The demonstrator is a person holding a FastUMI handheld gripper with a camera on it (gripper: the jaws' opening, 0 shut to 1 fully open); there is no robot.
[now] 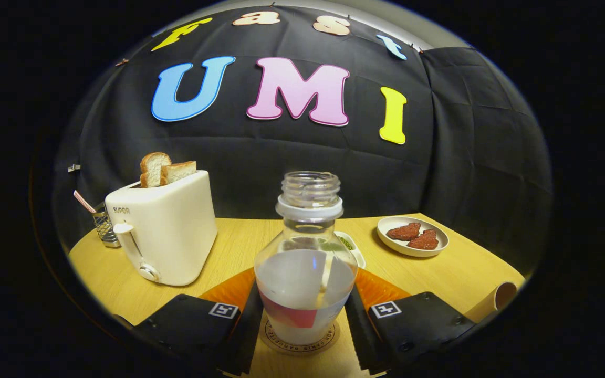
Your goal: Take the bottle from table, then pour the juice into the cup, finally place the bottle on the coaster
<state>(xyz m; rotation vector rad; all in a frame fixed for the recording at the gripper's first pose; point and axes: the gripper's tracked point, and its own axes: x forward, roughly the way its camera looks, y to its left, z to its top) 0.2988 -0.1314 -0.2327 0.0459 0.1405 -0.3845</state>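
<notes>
A clear uncapped bottle (pixel 305 273), about half full of whitish juice, stands upright on a round printed coaster (pixel 329 338) between my fingers. My gripper (pixel 302 315) is shut on the bottle, with the left finger (pixel 250 315) and the right finger (pixel 357 315) pressed against its lower sides. A beige cup (pixel 494 303) shows to the right of the right finger, near the table's edge. Its inside is hidden.
A white toaster (pixel 168 233) holding two bread slices stands ahead on the left, with a wire holder (pixel 104 226) behind it. A white plate (pixel 413 236) with two reddish pieces lies ahead on the right. A small white dish (pixel 352 247) sits behind the bottle. An orange mat (pixel 381 289) covers the wooden table (pixel 465 273).
</notes>
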